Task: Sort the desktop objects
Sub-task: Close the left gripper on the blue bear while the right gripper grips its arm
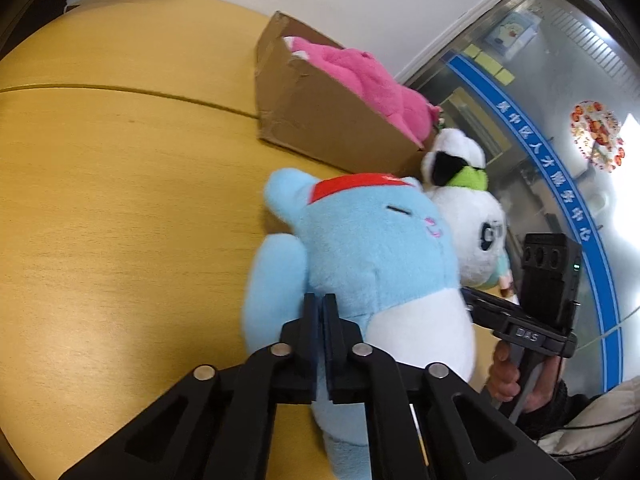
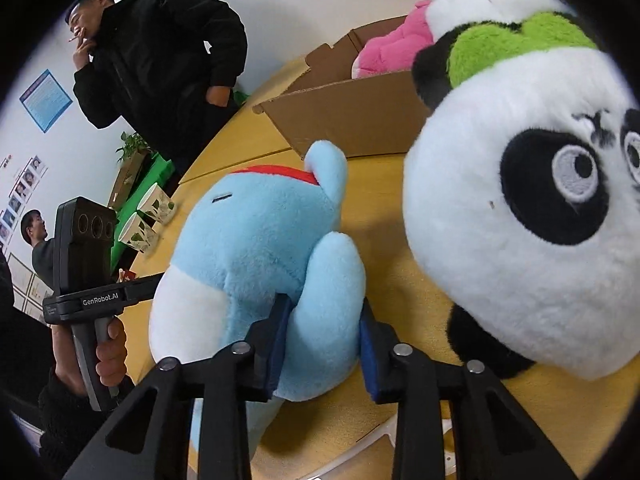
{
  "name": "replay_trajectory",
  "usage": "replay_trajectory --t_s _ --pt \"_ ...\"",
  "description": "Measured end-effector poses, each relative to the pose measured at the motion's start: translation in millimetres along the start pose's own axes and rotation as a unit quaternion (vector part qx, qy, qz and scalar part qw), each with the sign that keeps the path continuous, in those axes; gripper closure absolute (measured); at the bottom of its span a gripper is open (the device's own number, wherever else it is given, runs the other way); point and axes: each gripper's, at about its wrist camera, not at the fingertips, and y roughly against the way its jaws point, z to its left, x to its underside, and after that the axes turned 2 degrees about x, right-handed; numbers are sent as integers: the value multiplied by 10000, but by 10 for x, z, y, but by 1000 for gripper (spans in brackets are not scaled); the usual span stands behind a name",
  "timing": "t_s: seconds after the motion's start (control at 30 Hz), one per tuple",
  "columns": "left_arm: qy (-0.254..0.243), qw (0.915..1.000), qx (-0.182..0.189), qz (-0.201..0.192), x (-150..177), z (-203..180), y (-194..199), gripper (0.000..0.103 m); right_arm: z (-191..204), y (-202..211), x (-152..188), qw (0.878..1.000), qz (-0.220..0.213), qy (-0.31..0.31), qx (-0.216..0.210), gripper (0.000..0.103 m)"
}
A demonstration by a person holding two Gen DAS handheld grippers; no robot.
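Observation:
A light-blue plush toy (image 1: 360, 248) with a red band and white belly lies on the wooden table (image 1: 120, 200). My left gripper (image 1: 323, 304) is shut, its fingers pinching the toy's fabric at one side. My right gripper (image 2: 324, 320) is shut on the toy's arm; the blue plush (image 2: 260, 248) fills the middle of the right wrist view. A panda plush (image 2: 520, 220) with a green patch sits just right of it, and also shows in the left wrist view (image 1: 468, 208). A cardboard box (image 1: 320, 116) behind holds a pink plush (image 1: 372, 80).
The cardboard box (image 2: 352, 116) with the pink plush (image 2: 396, 44) stands at the table's far side. Paper cups (image 2: 148, 216) and a green bag sit at the far left. Two people stand beyond the table (image 2: 392, 272). A glass wall lies to the right.

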Motion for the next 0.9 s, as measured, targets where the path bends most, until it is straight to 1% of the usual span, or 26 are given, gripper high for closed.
replay_trajectory --t_s 0.13,0.27,0.33,0.43,0.53,0.57,0.6,0.63,0.73,0.8,0.83,0.87,0.9 --pt "-303 9994 -157 -57 2 -239 43 103 46 86 13 9997 -141 172 91 81" --pt "-342 9993 -34 -167 -31 -327 107 103 -3 152 -1 9994 -225 221 112 82" --pt "-427 9988 20 -232 -40 -409 133 103 33 184 -37 9991 -265 319 111 82" --pt "-596 9972 295 -342 -73 -584 187 103 87 231 -91 9983 -324 467 109 82" --pt "-1093 9926 295 -443 -158 -943 239 103 141 278 -145 9973 -384 615 106 85" --pt "-1288 9897 350 -513 -206 -1062 269 103 159 294 -163 9969 -403 664 106 85" --pt "-1331 9889 373 -541 -236 -1104 281 103 177 309 -180 9965 -423 713 105 85" --pt "-1364 9883 379 -567 -268 -1126 299 103 195 325 -198 9961 -443 762 104 85" --pt "-1168 9905 173 -701 -356 -949 362 103 249 372 -252 9945 -502 909 102 85" --pt "-868 9934 -61 -743 -364 -680 414 102 184 339 -239 9950 -437 879 178 85" --pt "-717 9943 -178 -763 -367 -545 440 98 132 306 -224 9956 -378 825 213 85" --pt "-503 9958 -294 -711 -341 -351 437 84 88 282 -208 9962 -325 775 229 85" --pt "-340 9968 -299 -666 -307 -218 416 71 57 277 -188 9964 -297 754 243 85"
